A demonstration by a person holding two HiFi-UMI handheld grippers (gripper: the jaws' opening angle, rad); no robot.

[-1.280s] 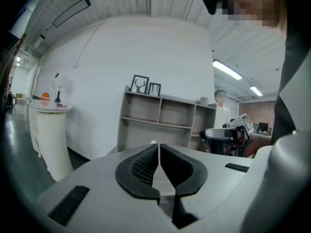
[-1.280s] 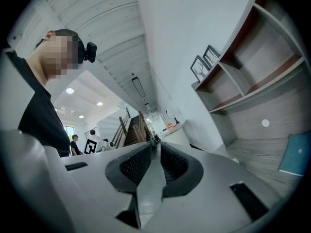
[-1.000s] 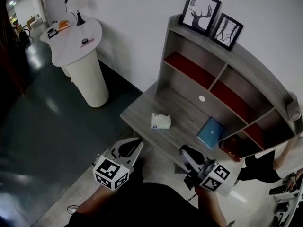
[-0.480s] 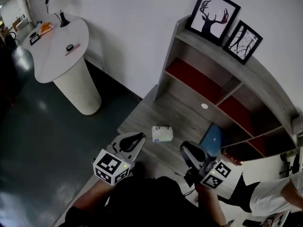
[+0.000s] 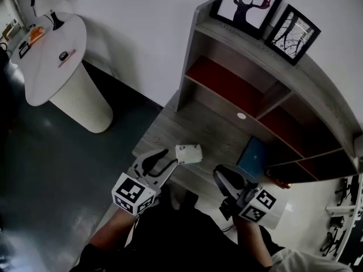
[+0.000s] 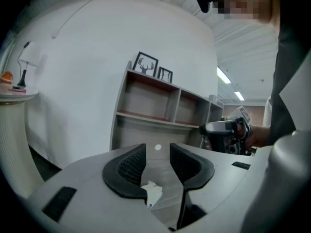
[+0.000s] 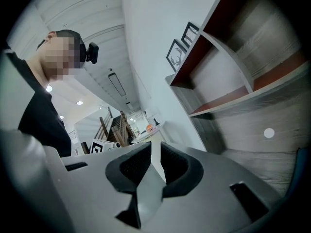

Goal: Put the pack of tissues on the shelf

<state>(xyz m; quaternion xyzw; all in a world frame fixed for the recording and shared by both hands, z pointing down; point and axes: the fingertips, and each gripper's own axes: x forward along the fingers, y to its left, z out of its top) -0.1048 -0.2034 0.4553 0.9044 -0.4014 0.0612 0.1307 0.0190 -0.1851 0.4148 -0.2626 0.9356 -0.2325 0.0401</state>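
One large grey wooden shelf unit (image 5: 249, 67) with dark red back panels stands against a white wall, seen from above in the head view. Its broad lower board (image 5: 210, 129) juts forward like a desk top. To its left, on a dark floor (image 5: 34, 163), stands a white round table (image 5: 54, 55) on a ribbed base, with small items on top. Two framed pictures sit on the unit's top: a deer silhouette (image 5: 247, 1) and bare branches (image 5: 292, 27).

Lower down, a person holds the two grippers out toward the board. The left gripper (image 5: 164, 162) reaches the board's front edge. In the left gripper view, its jaws (image 6: 158, 152) have just been opening and stand about half apart, and their pads are not pressing on anything. The right gripper (image 5: 221, 177) sits near the board's front, and in its own view its jaws (image 7: 155, 152) are a narrow gap apart, with nothing between them.

A flat blue item (image 5: 253, 156) lies on the board, toward the right. The pack of tissues (image 5: 188, 153), small and white, rests on the board near its front edge, just ahead of the left gripper's jaw tips; in the left gripper view it shows low in the gap (image 6: 151, 193).
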